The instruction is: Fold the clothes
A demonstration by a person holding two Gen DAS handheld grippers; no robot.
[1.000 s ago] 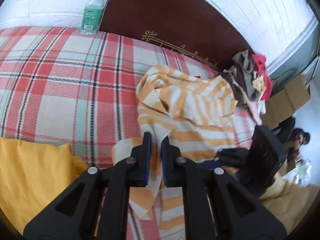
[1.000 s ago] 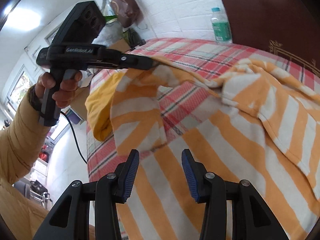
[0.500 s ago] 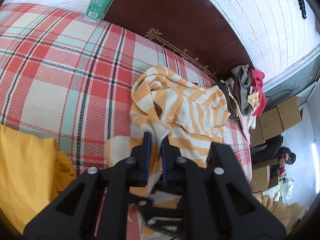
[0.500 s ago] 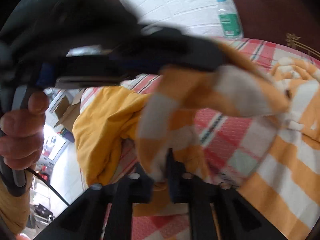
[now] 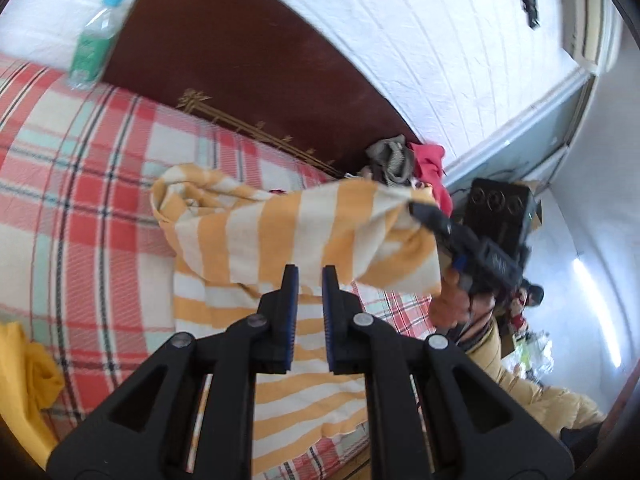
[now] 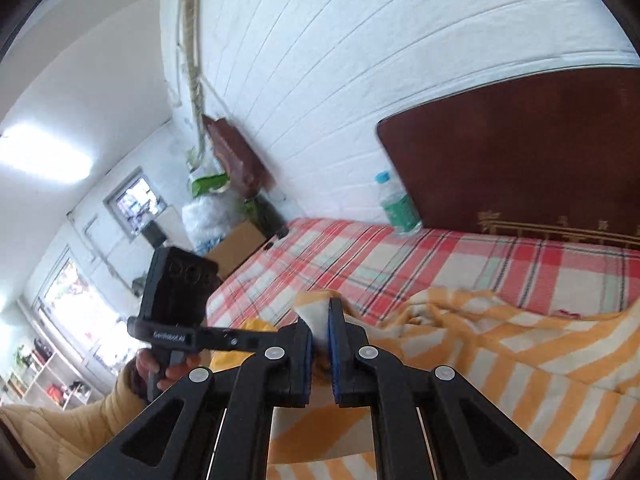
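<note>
Two grippers clamped on striped shirt (image 5: pixel 320 224), lifted above plaid bed (image 5: pixel 80 184)

Free room and obstacles on the bed

Left half of the plaid bedsheet (image 5: pixel 80 208) lies bare, wide room to pass; at its far corner a water bottle (image 5: pixel 90 48) stands just beside the headboard (image 5: pixel 248 76), which closes the far side w/ the wall behind. The striped garment (image 5: pixel 280 236) hangs lifted across the middle btw. both grippers. Clothes pile (image 5: pixel 404 160) crowds the far right corner; a yellow cloth (image 5: pixel 24 376) takes the near left edge.
</note>
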